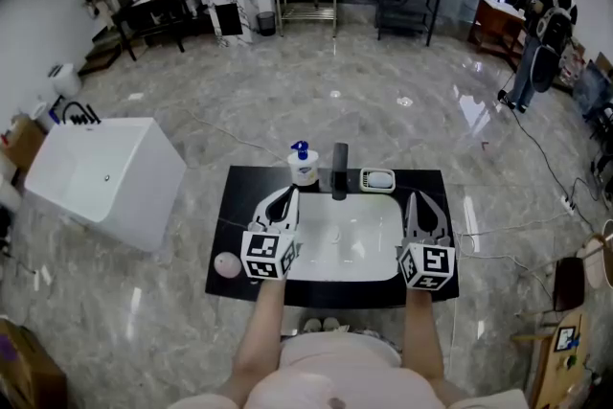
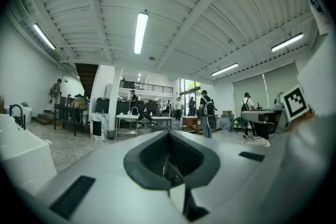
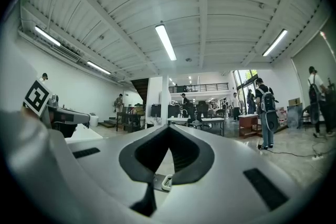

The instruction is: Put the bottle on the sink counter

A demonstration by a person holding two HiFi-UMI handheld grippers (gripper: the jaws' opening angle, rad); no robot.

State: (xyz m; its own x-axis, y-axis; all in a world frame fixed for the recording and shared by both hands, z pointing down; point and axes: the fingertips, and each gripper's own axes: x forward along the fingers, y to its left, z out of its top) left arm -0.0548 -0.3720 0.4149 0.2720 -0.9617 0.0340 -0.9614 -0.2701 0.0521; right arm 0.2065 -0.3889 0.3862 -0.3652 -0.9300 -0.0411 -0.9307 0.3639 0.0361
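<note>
A white bottle with a blue pump top stands upright on the black sink counter, at the back, just left of the black faucet. My left gripper hovers over the basin's left rim, a short way in front of the bottle and not touching it. It is shut and holds nothing; in the left gripper view its jaws meet at the tip. Over the basin's right rim, my right gripper is also shut and empty, as the right gripper view confirms. Neither gripper view shows the bottle.
The white basin fills the counter's middle. A soap dish sits right of the faucet, and a pink round object lies at the front left corner. A white bathtub stands on the floor to the left. People and tables fill the far room.
</note>
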